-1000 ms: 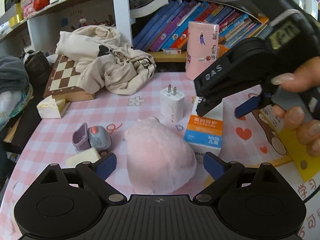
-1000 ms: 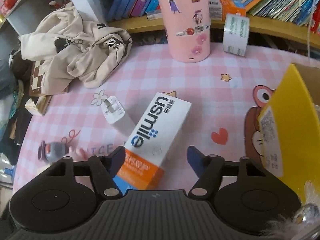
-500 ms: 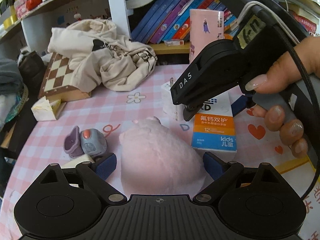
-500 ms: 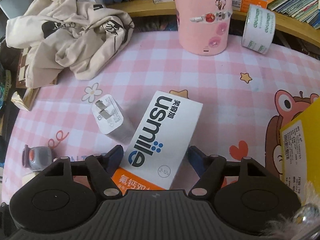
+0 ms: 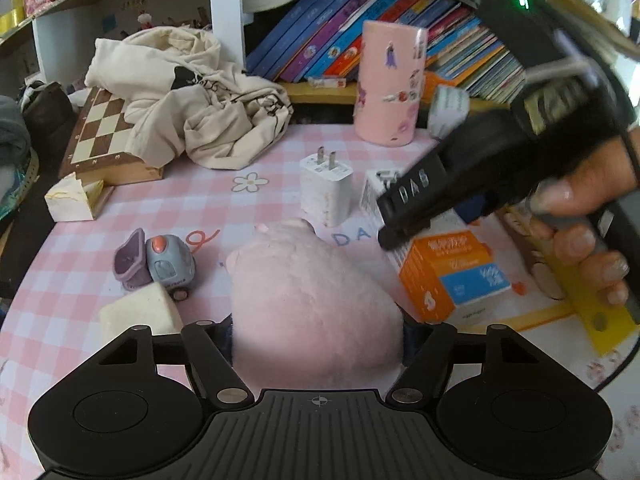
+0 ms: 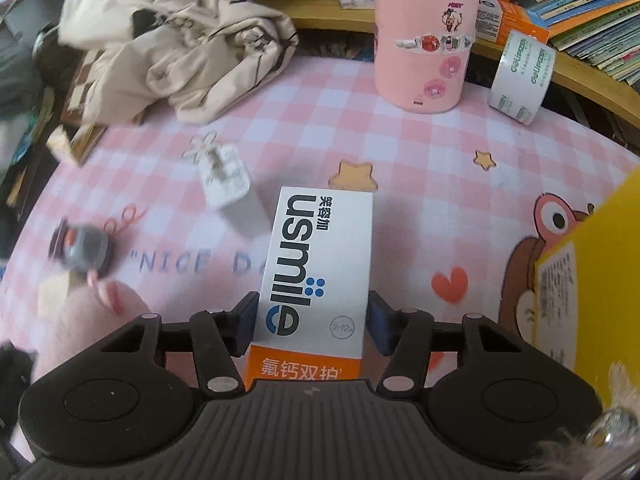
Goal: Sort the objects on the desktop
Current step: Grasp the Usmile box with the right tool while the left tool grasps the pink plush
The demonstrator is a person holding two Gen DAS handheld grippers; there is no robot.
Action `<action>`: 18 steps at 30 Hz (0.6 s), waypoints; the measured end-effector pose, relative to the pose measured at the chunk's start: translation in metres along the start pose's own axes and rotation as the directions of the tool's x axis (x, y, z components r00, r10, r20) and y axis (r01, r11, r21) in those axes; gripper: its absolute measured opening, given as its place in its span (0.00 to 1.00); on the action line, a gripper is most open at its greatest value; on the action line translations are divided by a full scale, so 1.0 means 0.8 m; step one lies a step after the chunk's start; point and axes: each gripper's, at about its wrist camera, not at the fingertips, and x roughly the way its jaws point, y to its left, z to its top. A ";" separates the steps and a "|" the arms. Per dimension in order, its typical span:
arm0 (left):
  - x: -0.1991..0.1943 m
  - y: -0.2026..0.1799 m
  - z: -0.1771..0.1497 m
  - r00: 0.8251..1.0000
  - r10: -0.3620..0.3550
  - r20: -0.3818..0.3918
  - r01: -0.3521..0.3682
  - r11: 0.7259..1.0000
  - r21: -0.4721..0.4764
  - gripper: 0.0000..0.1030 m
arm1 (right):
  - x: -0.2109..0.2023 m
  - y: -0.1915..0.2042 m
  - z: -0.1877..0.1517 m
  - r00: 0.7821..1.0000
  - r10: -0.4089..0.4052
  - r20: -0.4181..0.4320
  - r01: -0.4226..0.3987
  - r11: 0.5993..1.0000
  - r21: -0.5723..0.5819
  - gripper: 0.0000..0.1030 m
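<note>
Far left of my left wrist view, a chessboard [image 5: 105, 136] lies under a crumpled cream garment [image 5: 192, 96] at the edge of the pink checked tabletop [image 5: 192, 208]. Nearer me stand a small grey toy car [image 5: 168, 260] and a pale sponge block [image 5: 140, 314] just beside it. My left tool [image 5: 318, 330] is closed around a pink plush toy [image 5: 312, 300]; its blue pads are mostly hidden behind the fur on both sides, so the plush fills the gap between the fingers. Beyond the plush, a white plug adapter [image 5: 326, 188] stands upright with its prongs up.

Right of the adapter, in the right wrist view, a usmile toothpaste box [image 6: 320, 264] lies lengthwise between the fingers of my right tool [image 6: 312, 320]. The two blue pads sit against the box's long sides, its orange end nearest the camera; I judge the tool to be gripping the box, which still appears to rest on the tabletop. Behind it stands a pink cylindrical container [image 6: 424, 36] with stickers, then a roll of tape [image 6: 520, 76]. At far right, a yellow box [image 6: 592, 276] rises at the frame edge.
</note>
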 end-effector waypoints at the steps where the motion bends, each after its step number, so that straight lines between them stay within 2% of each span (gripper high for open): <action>1: -0.006 0.001 -0.002 1.000 -0.010 0.005 0.010 1.000 -0.002 0.68 | -0.004 0.001 -0.007 1.000 0.001 -0.004 -0.001 1.000 -0.015 0.51; 10: -0.053 0.022 -0.028 0.999 -0.037 0.011 0.038 0.997 -0.063 0.68 | -0.039 0.011 -0.077 1.000 -0.024 -0.010 0.021 0.981 -0.191 0.50; 18: -0.065 0.029 -0.040 0.999 -0.037 0.001 0.037 0.996 -0.085 0.68 | -0.031 0.011 -0.089 0.999 -0.047 -0.010 0.045 0.983 -0.176 0.52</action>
